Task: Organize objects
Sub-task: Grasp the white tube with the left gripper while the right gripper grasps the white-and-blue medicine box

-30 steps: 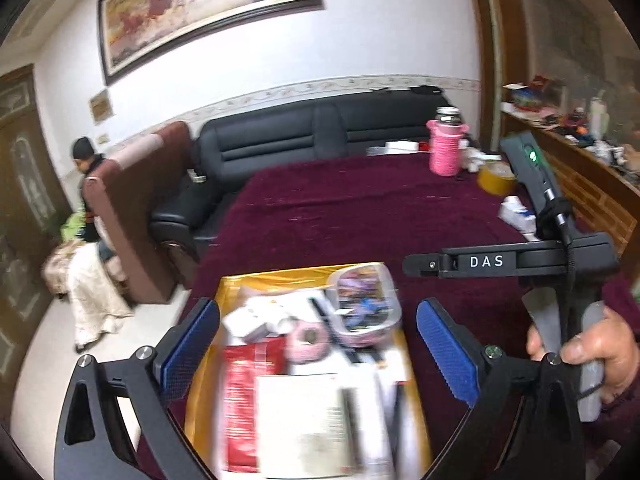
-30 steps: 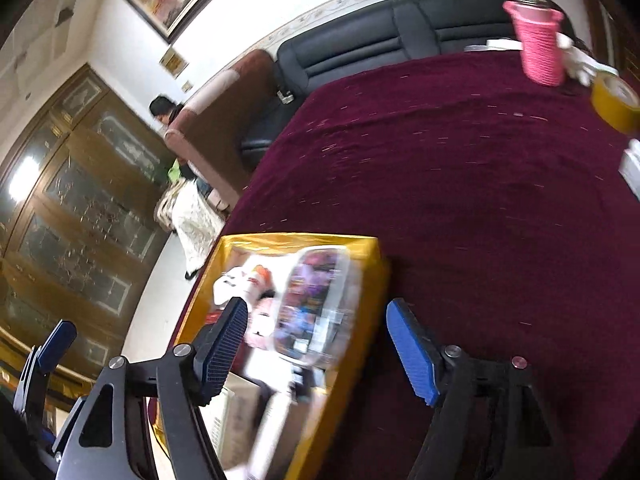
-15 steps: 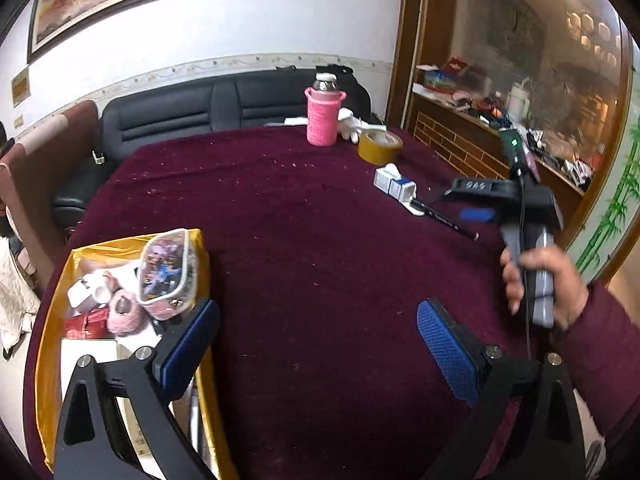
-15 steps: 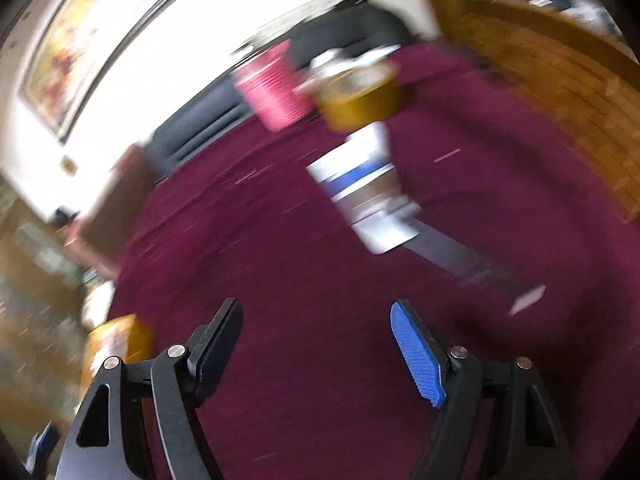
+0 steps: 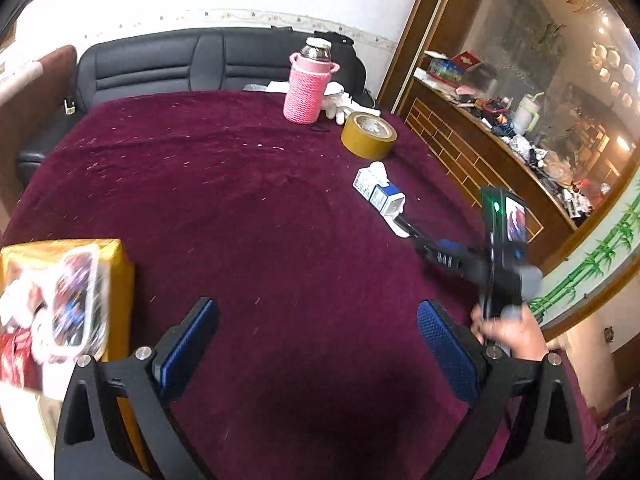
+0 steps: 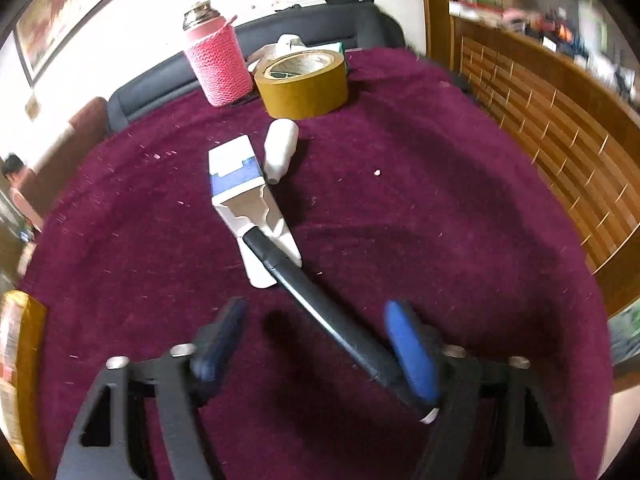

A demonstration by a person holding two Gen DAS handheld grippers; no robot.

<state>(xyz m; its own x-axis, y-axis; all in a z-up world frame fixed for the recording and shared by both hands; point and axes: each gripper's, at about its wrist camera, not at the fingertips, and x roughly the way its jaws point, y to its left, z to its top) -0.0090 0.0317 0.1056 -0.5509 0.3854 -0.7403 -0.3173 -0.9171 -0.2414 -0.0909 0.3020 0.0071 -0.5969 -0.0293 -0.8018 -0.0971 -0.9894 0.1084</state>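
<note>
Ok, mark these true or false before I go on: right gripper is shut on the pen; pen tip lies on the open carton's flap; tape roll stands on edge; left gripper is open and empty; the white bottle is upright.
1. The right gripper is shut on the black pen. False: its jaws stand open, with the pen lying between them.
2. The pen's far end rests on the flap of the blue-and-white carton. True.
3. The tape roll stands on edge. False: it lies flat, hole upward.
4. The left gripper is open and empty. True.
5. The small white bottle is upright. False: it lies on its side beside the carton.
</note>
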